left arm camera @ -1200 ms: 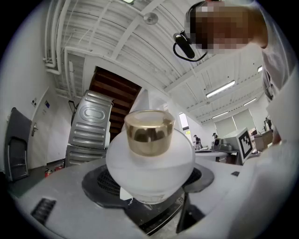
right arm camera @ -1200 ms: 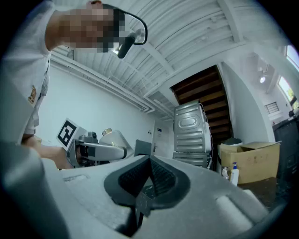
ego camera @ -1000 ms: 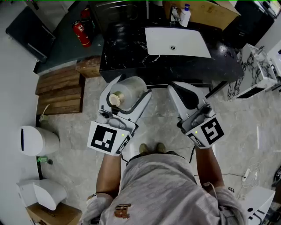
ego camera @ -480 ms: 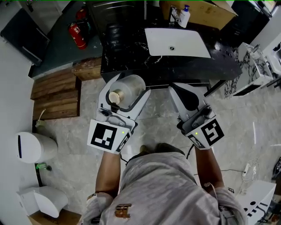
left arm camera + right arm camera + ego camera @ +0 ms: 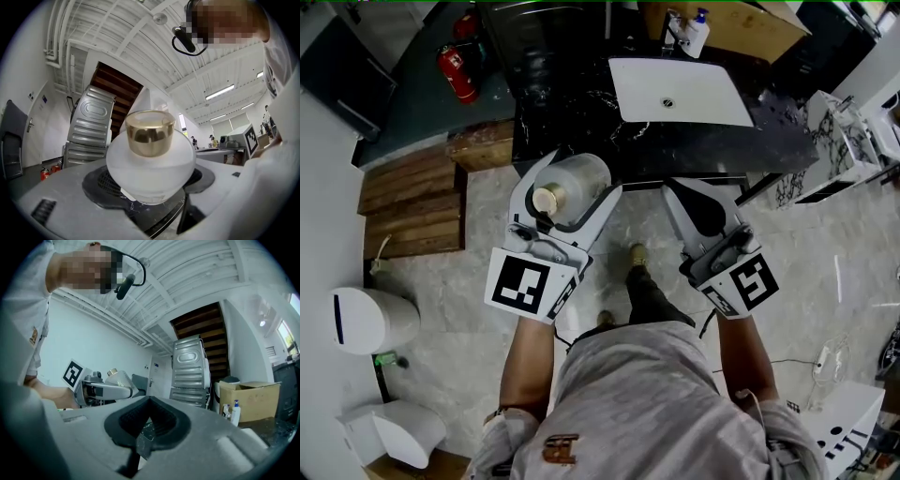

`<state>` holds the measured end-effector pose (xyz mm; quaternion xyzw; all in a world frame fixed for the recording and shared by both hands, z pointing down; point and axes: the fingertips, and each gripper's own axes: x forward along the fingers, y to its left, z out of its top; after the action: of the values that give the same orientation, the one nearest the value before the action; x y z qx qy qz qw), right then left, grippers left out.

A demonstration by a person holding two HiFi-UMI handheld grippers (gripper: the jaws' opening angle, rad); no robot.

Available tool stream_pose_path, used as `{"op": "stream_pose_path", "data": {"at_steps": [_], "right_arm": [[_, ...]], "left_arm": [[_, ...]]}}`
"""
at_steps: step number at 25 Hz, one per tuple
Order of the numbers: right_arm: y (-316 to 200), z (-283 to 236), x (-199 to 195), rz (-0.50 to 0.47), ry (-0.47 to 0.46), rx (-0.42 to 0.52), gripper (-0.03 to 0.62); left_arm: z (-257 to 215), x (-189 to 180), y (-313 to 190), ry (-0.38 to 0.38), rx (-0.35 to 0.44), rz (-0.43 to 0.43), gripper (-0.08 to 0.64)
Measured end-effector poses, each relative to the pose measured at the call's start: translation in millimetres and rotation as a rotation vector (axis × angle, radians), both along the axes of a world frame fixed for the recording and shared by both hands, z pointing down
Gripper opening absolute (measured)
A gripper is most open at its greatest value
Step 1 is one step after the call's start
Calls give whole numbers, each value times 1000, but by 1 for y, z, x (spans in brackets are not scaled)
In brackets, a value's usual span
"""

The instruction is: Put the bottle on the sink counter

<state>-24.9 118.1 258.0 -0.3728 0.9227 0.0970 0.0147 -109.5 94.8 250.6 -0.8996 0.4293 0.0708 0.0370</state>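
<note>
A frosted round bottle (image 5: 579, 181) with a gold cap is clamped between the jaws of my left gripper (image 5: 577, 178), held above the floor just in front of the black marble sink counter (image 5: 572, 122). In the left gripper view the bottle (image 5: 150, 164) fills the space between the jaws, gold cap toward the camera. My right gripper (image 5: 694, 190) hovers beside it at the counter's front edge, shut and empty; its dark pads (image 5: 154, 420) meet with nothing between them. The white sink basin (image 5: 680, 89) sits in the counter.
A soap dispenser (image 5: 697, 33) and a cardboard box (image 5: 741, 23) stand behind the basin. A fire extinguisher (image 5: 457, 70) and wooden planks (image 5: 408, 202) lie to the left. A white bin (image 5: 370, 319) stands at the near left. A marbled stand (image 5: 853, 150) is at the right.
The person has stepped forward, one foot now showing ahead on the floor. Both grippers have drawn slightly closer to the counter's edge. The bottle stays clamped in the left gripper.
</note>
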Motion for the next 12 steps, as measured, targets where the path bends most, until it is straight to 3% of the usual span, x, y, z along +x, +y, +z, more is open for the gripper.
{"op": "stream_pose_path", "data": {"at_steps": [12], "right_arm": [[-128,7,13,-38,-29,-1,0]], "left_arm": [[16,3,-115,-56,-33,-60,328]]}}
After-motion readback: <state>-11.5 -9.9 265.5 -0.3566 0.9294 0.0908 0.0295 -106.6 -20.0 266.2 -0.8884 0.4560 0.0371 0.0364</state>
